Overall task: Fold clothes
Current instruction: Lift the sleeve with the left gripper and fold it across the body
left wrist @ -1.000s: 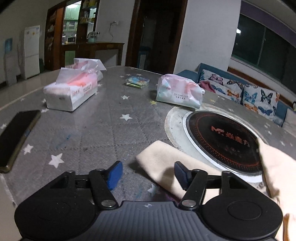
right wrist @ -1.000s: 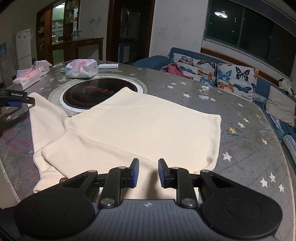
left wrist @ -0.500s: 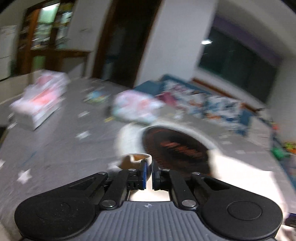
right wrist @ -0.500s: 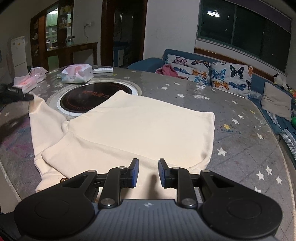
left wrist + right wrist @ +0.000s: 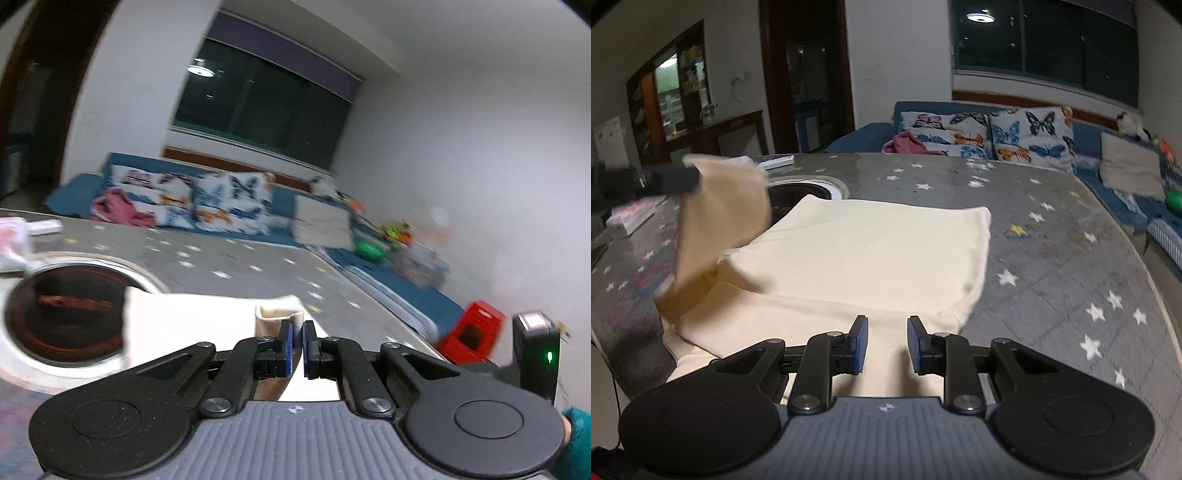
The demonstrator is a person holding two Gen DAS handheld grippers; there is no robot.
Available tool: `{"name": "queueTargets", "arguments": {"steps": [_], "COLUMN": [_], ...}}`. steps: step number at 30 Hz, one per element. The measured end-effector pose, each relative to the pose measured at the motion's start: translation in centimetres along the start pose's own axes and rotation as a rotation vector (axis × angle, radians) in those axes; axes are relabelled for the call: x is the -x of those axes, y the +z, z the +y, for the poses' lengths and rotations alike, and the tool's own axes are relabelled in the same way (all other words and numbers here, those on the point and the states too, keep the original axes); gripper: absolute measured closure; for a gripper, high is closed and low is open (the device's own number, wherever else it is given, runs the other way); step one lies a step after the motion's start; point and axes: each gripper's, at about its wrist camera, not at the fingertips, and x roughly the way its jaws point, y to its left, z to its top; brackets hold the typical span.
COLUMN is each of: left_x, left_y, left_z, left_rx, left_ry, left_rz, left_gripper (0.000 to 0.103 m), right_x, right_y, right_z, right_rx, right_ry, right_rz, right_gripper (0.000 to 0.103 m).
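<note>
A cream sweatshirt (image 5: pixel 871 254) lies flat on the grey star-patterned table (image 5: pixel 1052 258). My left gripper (image 5: pixel 297 345) is shut on its sleeve cuff (image 5: pixel 275 321) and holds it up off the table. In the right wrist view the lifted sleeve (image 5: pixel 720 214) hangs at the left from the left gripper's fingers (image 5: pixel 670 181), over the garment's left side. My right gripper (image 5: pixel 886 345) is open and empty, just above the garment's near part, touching nothing.
A round black induction hob (image 5: pixel 62 317) is set into the table beyond the garment. Tissue packs (image 5: pixel 631 218) lie at the far left. A blue sofa with butterfly cushions (image 5: pixel 993 136) runs behind the table. A red box (image 5: pixel 472 334) sits low at the right.
My left gripper shut on the sleeve cuff, lifted it and swung it right over the garment. My right gripper stayed over the near part and its jaws stand slightly wider.
</note>
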Motion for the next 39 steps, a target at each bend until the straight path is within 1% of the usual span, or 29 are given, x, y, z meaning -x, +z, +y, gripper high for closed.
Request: {"name": "queueTargets", "arguments": {"steps": [4,6,8,9,10,11,13,16,17,18,19,22,25,27,29,31,35,36,37,39], "left_x": [-2.2,-3.2,-3.9,-3.8,-3.7,-3.4,-2.8,-1.3,-0.8,-0.5,-0.2,0.2,0.5,0.7,1.1,1.3,1.4,1.6,1.5,1.5], "left_y": [-1.9,-2.9,-3.5,-3.7,-3.9,-3.9,-3.7,-3.5,-3.4,-3.3,-3.3,-3.4,-3.8,-4.1,-4.4,-4.6,-5.0,-5.2,-5.3,-5.5], "left_z": [-1.4,-1.8,-1.7,-1.5,-1.4,-1.2,-0.4,1.3,2.0,2.9,3.8,6.3,8.4,9.3,9.8,10.4,10.9,10.8,10.9,10.8], "left_rx": [-0.019,-0.036,-0.029,-0.028,-0.031,-0.037,-0.039,-0.034,-0.029,-0.020,-0.013,0.004,0.046,0.064,0.082,0.100,0.121,0.128,0.135,0.130], "left_ry": [-0.073,-0.063,-0.067,-0.072,-0.075,-0.073,-0.070,-0.016,0.011,0.049,0.091,0.212,0.267,0.290,0.298,0.296,0.281,0.272,0.259,0.250], "left_rz": [0.088,0.124,0.170,0.178,0.184,0.184,0.177,0.151,0.142,0.135,0.133,0.139,0.164,0.175,0.186,0.197,0.218,0.227,0.237,0.247], "left_gripper": [0.097,0.096,0.094,0.092,0.087,0.084,0.070,0.065,0.064,0.059,0.058,0.055,0.052,0.052,0.052,0.052,0.054,0.062,0.073,0.082], "right_x": [0.6,0.8,0.8,0.9,0.9,0.9,0.8,0.6,0.5,0.3,0.1,-0.7,-1.3,-1.7,-2.1,-2.1,-1.8,-1.8,-1.9,-2.1], "right_y": [-0.2,-0.1,0.0,0.1,0.1,0.2,0.3,0.4,0.4,0.4,0.4,0.2,-0.1,-0.3,-0.5,-0.2,0.4,0.6,0.7,1.0], "right_z": [-1.0,-1.6,-2.0,-2.2,-2.2,-2.1,-1.9,-1.2,-1.0,-0.7,-0.4,0.2,0.5,0.6,0.8,1.1,1.8,2.0,2.1,2.2], "right_rx": [-0.035,-0.056,-0.082,-0.093,-0.099,-0.098,-0.095,-0.092,-0.091,-0.088,-0.082,-0.073,-0.068,-0.073,-0.074,-0.053,-0.008,0.004,0.011,0.024], "right_ry": [-0.007,-0.013,-0.008,-0.001,0.005,0.009,0.019,0.047,0.061,0.072,0.079,0.094,0.103,0.105,0.109,0.103,0.089,0.086,0.077,0.055], "right_rz": [-0.006,-0.009,-0.008,-0.007,-0.006,-0.005,-0.002,0.002,0.005,0.010,0.017,0.047,0.073,0.084,0.093,0.084,0.062,0.056,0.055,0.055], "right_gripper": [0.081,0.081,0.081,0.081,0.081,0.081,0.081,0.081,0.081,0.081,0.081,0.081,0.081,0.081,0.081,0.091,0.096,0.098,0.098,0.099]}}
